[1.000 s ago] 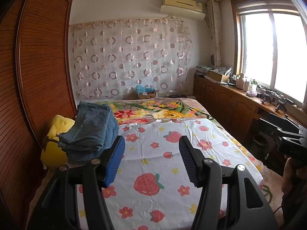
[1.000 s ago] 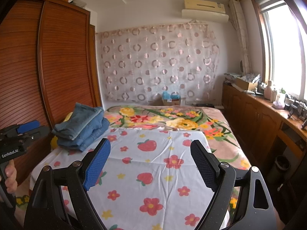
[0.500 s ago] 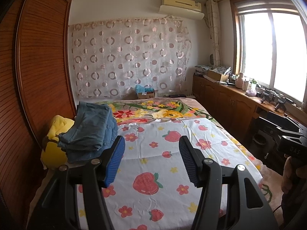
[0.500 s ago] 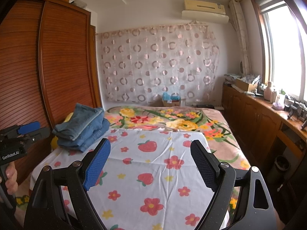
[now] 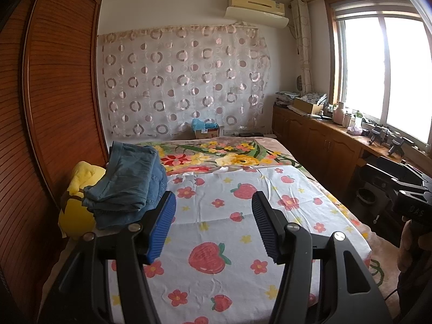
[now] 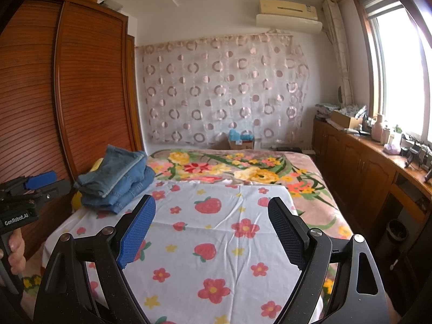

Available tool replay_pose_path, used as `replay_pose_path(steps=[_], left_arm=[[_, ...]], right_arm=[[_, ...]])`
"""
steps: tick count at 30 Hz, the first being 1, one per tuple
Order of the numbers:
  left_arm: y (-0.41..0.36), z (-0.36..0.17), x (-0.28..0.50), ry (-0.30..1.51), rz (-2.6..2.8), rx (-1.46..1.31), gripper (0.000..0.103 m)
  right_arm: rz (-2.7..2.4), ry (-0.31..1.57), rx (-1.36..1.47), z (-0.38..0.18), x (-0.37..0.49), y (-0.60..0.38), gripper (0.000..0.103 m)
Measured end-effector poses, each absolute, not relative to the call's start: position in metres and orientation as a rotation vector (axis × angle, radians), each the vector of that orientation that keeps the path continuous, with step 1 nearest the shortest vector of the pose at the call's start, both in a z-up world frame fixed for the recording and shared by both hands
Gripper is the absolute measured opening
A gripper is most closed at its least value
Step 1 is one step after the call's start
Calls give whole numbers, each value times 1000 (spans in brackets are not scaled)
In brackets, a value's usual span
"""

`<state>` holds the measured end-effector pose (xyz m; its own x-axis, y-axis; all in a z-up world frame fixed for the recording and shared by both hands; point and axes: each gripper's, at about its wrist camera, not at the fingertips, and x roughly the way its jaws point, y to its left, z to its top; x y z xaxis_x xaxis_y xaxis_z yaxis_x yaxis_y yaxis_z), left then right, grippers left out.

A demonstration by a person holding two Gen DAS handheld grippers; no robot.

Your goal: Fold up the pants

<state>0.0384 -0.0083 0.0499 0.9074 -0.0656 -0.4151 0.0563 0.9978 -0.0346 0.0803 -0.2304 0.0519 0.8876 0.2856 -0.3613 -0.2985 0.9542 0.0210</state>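
Left wrist view puts the folded jeans (image 5: pixel 129 186) in a stack at the left edge of the bed (image 5: pixel 348 216), their far-left side resting on a yellow plush toy (image 5: pixel 78 202) wedged between bed and wooden wardrobe (image 5: pixel 48 108). From the right wrist camera the same denim pile (image 6: pixel 116 178) sits at the near-left corner of the white strawberry-print sheet (image 6: pixel 216 243), close to the sheet's left border.

Both tongs are spread with nothing between the pads. The left gripper (image 5: pixel 213 226) hovers over the sheet just right of the jeans; its blue left pad overlaps the pile's lower corner in the picture, and whether it touches I cannot tell. The right gripper (image 6: pixel 210 232) stands wider apart, above the middle of the sheet and well clear of the jeans.

Open room lies across the whole strawberry sheet, which is flat apart from light creases. Beyond its far edge a floral blanket (image 5: pixel 224 156) covers the bed up to the curtain with ring pattern (image 5: pixel 183 81).

Left of the bed the wardrobe stands close, leaving little gap. On the right a narrow floor strip separates the bed from a low wooden cabinet (image 6: pixel 359 167) under the window (image 5: pixel 383 67), its top crowded with bottles and boxes. A bin (image 6: pixel 397 232) stands in that strip.
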Motion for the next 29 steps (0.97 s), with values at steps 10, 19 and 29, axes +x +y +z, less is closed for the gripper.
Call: replay_pose_path(steps=[10, 19, 29], left_arm=[[-7, 50, 39, 427, -63, -21, 58], [-8, 50, 39, 427, -62, -20, 58], [-8, 50, 38, 428, -63, -18, 58]], right_arm=[[304, 370, -38, 52, 80, -231, 87], [303, 371, -38, 52, 80, -231, 87], [306, 372, -36, 52, 80, -232, 87]])
